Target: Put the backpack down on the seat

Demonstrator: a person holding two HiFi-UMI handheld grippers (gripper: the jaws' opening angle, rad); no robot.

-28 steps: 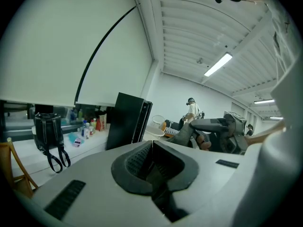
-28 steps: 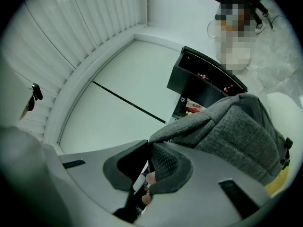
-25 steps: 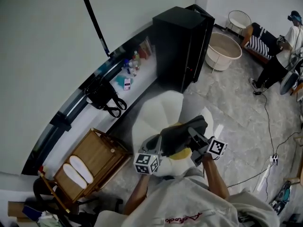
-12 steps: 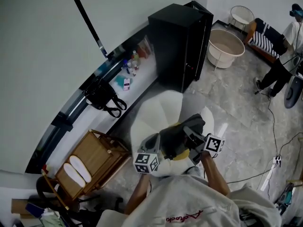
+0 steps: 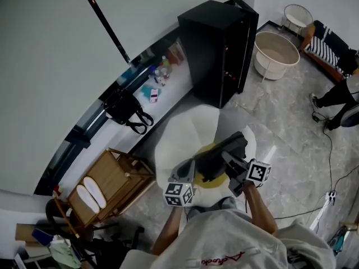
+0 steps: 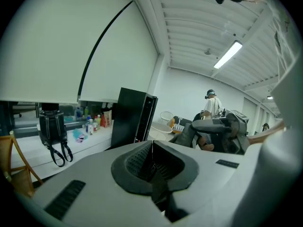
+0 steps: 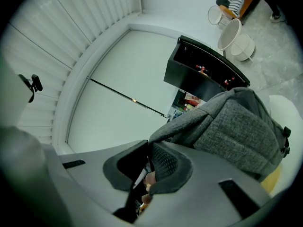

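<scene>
- Clamping a grey fold of the backpack (image 7: 236, 131) in the right tongs (image 7: 149, 152), jaws narrow and drawn tight on the cloth, just as a second ago.
- Keeping the left tongs (image 6: 152, 148) pressed together with nothing seen between the tips, close beside the backpack's left edge in the head view.
- Sitting low on the seat (image 5: 179, 133), over the yellow cushion (image 5: 216, 179). Appears to touch the cushion in the right gripper view, though hard to say whether fully resting or partly hung from the grip.
- Hardly shifted against the seat over the past second: a slight drift toward the seat back at most, with both tongs following.
- Shifted mostly in the framing instead, with the black cabinet (image 5: 219, 43) and the surface (image 5: 168, 97) under the window sliding a little across the head view.
- Points to a lowering all but finished: no more carrying across, only the last settling.
- Leaves one step, by this reading: easing the right jaws apart and drawing back without dragging the fold along.
- Worth watching for a slump off the cushion's front edge once let go, given soft cloth on a rounded seat.
</scene>
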